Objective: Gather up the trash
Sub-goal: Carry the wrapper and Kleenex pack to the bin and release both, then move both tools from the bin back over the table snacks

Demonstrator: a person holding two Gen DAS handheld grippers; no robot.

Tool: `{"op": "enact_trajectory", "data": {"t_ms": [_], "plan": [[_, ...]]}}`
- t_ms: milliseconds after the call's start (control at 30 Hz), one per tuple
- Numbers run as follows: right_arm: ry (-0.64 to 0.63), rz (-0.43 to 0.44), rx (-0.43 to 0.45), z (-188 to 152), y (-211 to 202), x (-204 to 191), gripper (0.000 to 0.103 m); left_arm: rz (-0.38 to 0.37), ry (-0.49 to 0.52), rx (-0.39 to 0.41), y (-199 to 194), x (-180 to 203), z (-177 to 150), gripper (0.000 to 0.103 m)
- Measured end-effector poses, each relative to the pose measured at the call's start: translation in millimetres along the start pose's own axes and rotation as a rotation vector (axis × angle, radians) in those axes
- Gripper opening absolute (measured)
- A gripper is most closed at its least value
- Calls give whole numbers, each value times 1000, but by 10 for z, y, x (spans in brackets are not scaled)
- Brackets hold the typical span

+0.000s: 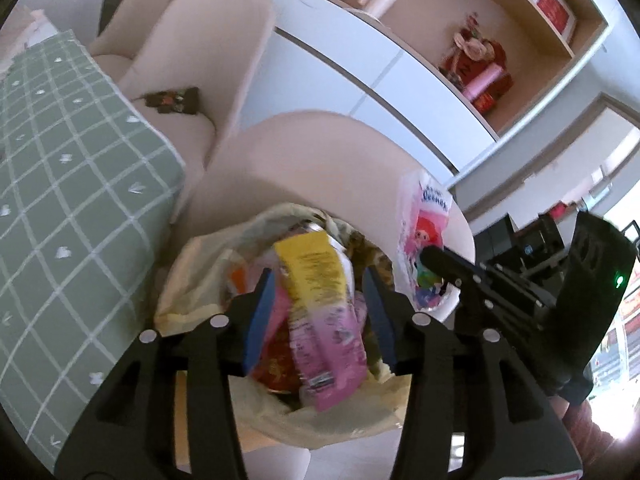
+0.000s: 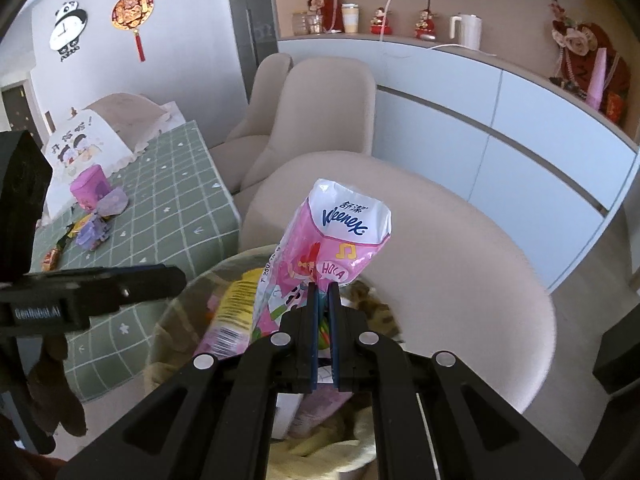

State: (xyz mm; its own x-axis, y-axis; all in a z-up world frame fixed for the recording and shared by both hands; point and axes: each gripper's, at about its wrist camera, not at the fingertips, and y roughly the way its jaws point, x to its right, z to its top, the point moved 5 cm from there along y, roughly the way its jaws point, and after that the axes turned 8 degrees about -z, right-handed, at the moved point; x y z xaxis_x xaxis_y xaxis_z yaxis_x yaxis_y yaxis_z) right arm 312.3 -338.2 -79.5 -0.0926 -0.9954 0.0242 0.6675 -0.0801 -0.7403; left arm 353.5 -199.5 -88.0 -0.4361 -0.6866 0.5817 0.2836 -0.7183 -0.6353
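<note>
Right wrist view shows the right gripper (image 2: 322, 294) clamped on a pink Kleenex wrapper (image 2: 340, 236), upright over the trash bag (image 2: 176, 344) beside the beige chair (image 2: 460, 264). The left gripper (image 1: 320, 280) hangs unclenched above the bag's mouth, a yellow-pink packet (image 1: 320, 292) lying loose between its pads among other wrappers, with the green tablecloth (image 1: 60, 184) close on the left.

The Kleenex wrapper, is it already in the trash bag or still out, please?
Out: the right claw is shut on the Kleenex wrapper above the trash bag.

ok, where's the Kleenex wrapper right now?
Kleenex wrapper is pinched in the right gripper, sticking up over the trash bag, in front of the beige chair.
</note>
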Motion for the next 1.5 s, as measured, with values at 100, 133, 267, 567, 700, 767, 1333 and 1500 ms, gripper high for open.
{"op": "enact_trajectory", "data": {"t_ms": [100,133,267,567,700,767,1333,1500], "plan": [[-18,20,-2,2,10,-160,7,49,-34,50,-266,-203,29,45],[-26,27,-5,-4,18,-245,7,64,-42,63,-334,-263,36,46],[-46,55,-25,-49,69,-493,7,136,-91,114,-688,-607,11,47],[-75,39,-143,-457,435,-743,7,267,-255,215,-1559,-1437,-239,47],[-47,39,-159,-539,467,-710,7,314,-308,247,-1838,-1677,-356,47],[-25,55,-158,-527,443,-702,8,334,-337,259,-1964,-1806,-436,47],[28,11,7,-183,-111,-962,34,405,-413,320,-2673,-2500,-697,48],[19,62,57,-7,-227,-1320,34,424,-428,347,-2917,-2712,-760,48]]}}
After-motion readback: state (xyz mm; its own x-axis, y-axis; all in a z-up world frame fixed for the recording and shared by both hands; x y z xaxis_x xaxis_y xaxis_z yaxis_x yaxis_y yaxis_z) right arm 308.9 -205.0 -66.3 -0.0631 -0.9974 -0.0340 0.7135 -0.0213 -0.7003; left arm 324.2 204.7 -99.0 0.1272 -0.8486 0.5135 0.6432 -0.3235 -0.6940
